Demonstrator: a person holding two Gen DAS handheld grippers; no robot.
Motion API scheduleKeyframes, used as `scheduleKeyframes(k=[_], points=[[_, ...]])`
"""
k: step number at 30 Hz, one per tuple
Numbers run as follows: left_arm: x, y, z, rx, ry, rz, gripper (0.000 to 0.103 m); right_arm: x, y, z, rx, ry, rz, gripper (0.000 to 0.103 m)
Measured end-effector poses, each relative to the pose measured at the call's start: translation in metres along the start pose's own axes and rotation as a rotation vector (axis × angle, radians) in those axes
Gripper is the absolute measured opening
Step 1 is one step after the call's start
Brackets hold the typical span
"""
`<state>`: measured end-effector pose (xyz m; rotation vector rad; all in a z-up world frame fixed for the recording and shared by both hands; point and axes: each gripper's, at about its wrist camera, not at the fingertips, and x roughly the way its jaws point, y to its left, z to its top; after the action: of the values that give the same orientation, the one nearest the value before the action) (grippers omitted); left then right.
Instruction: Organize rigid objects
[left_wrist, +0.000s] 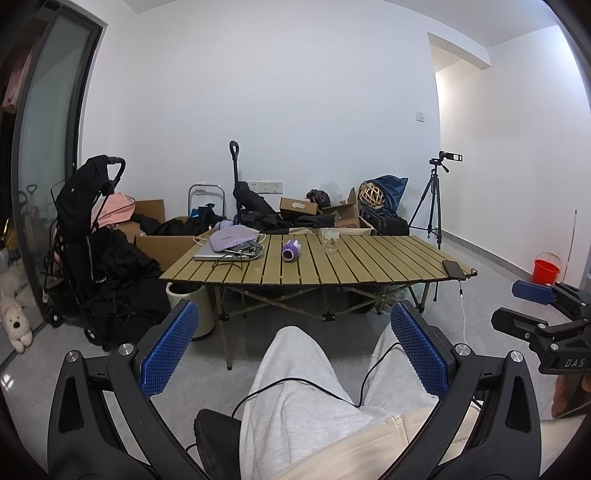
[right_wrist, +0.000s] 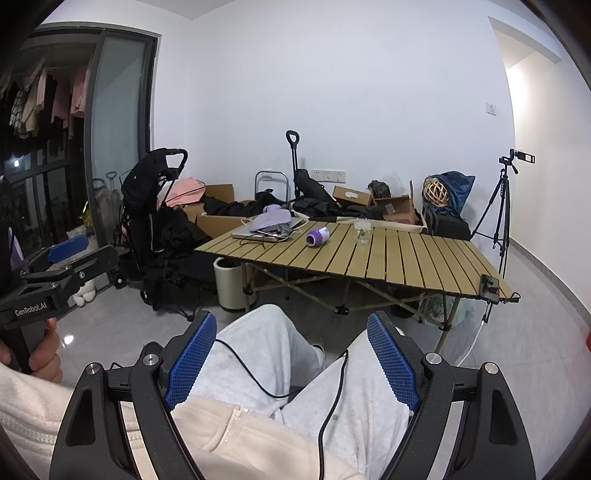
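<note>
Fingers of left gripper (left_wrist: 293, 350) and right gripper (right_wrist: 291, 360) spread wide, nothing held. Purple bottle (left_wrist: 290, 250) toppled mid table (left_wrist: 369, 266), glass jar (left_wrist: 330, 242) upright nearby. Approach advised low, bottle body spanned crosswise.

Each claw (left_wrist: 293, 345) is built of black arms, silver screws and blue gridded pads (right_wrist: 194, 360). Light grey trousers (left_wrist: 295, 373) and a cream zipped jacket (right_wrist: 207, 432) are worn.

Two grippers over a lap, table ahead

The right gripper (right_wrist: 291, 363) is wide open above gray pants; far ahead (on the table (right_wrist: 406, 258)) lie a purple bottle (right_wrist: 318, 235) and a glass (right_wrist: 362, 230).
</note>
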<state>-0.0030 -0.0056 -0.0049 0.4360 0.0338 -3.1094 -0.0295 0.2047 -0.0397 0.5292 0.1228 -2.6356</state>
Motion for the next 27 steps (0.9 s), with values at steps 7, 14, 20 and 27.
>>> scheduleKeyframes(k=[7,14,20,27], points=[[-0.0016,0.0029,-0.0004,-0.006,-0.004,0.000,0.103,0.0020,0.0017,0.0007,-0.014,0.003,0.002,0.088],[-0.0015,0.0026,-0.0010,-0.005,-0.005,0.000,0.103,0.0022,0.0028,0.0010,-0.012,-0.002,0.000,0.088],[-0.0015,0.0023,-0.0009,-0.005,-0.005,0.000,0.103,0.0021,0.0040,0.0022,-0.012,-0.001,0.001,0.088],[-0.0015,0.0021,-0.0014,-0.005,-0.004,-0.001,0.103,0.0026,0.0034,0.0012,-0.012,0.000,0.001,0.088]])
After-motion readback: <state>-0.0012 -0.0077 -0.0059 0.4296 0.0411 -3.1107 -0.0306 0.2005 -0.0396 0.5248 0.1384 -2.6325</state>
